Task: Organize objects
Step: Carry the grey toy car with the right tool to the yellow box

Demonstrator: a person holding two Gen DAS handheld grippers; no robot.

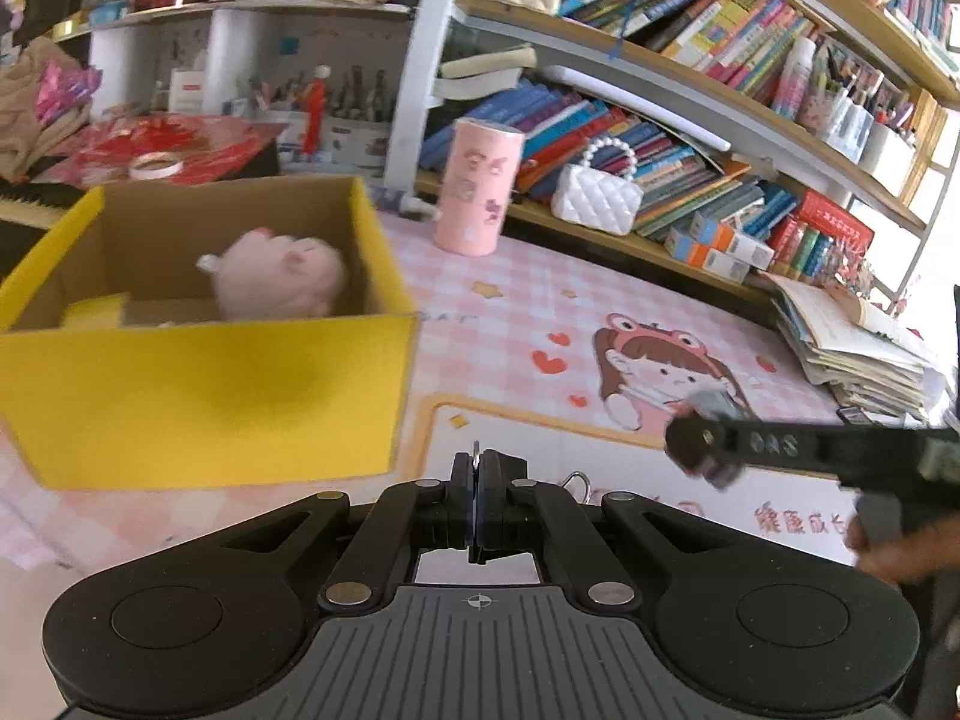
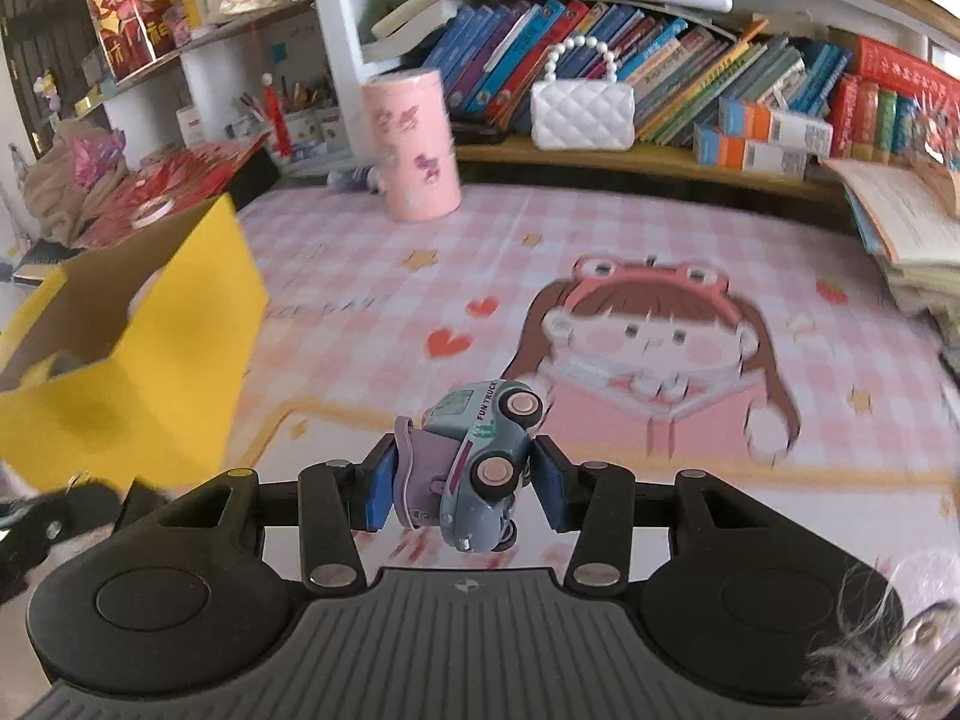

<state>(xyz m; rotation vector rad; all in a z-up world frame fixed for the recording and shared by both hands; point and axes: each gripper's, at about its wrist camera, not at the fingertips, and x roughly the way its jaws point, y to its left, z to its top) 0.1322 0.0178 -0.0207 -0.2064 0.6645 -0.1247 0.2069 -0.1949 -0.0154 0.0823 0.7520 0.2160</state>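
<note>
**Toy truck clamped in right gripper, left gripper closed by the yellow box**

Nearest the right wrist camera, the right gripper has its blue pads pressed on a small grey-blue toy truck, tipped on its side with its pink-hubbed wheels facing the lens and a purple part against the left pad. It hangs above the pink checked desk mat, apart from the surface. Ahead and to the left of this gripper stands the yellow cardboard box, open at the top. Straight ahead, further off, a pink cylindrical tin stands upright, with a white quilted handbag on the shelf to its right.

On the other side, the left gripper has its fingers together, nothing between them. Just ahead-left of it sits the same box, holding a pink plush toy.
</note>
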